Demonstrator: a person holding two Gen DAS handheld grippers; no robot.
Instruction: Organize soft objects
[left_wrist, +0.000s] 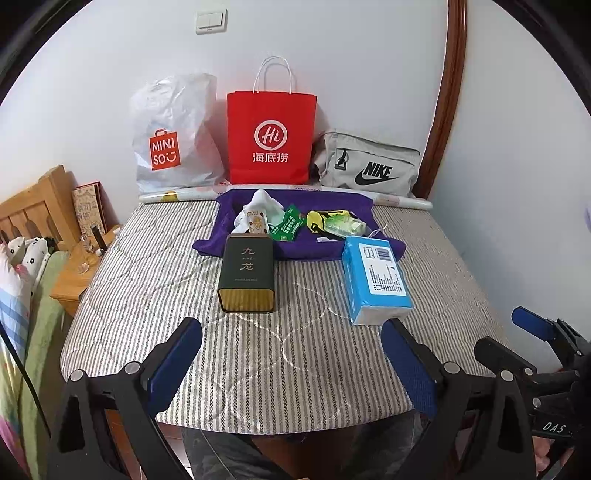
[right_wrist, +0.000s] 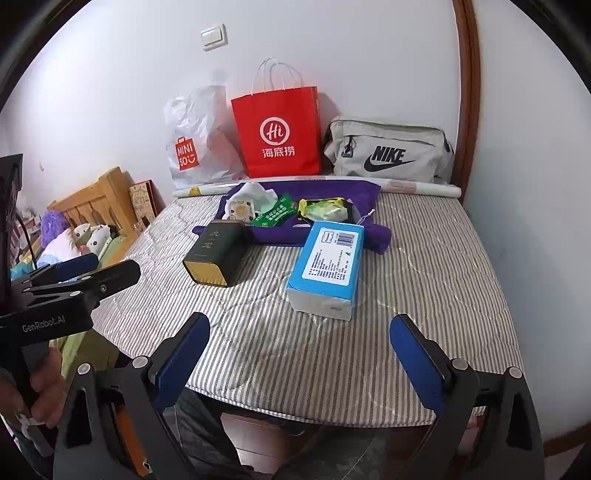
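"GenRobot.AI" gripper (right_wrist: 79, 267), "NIKE" bag (right_wrist: 391, 153)

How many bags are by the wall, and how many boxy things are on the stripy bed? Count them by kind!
Bags by the wall: 3 (white plastic bag, red paper bag, grey Nike bag)
Boxy things on the striped mattress: 2 (dark tea tin, blue tissue pack)
Total: 5

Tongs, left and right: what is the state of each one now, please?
Left tongs: open, holding nothing, above the striped mattress.
Right tongs: open, holding nothing.
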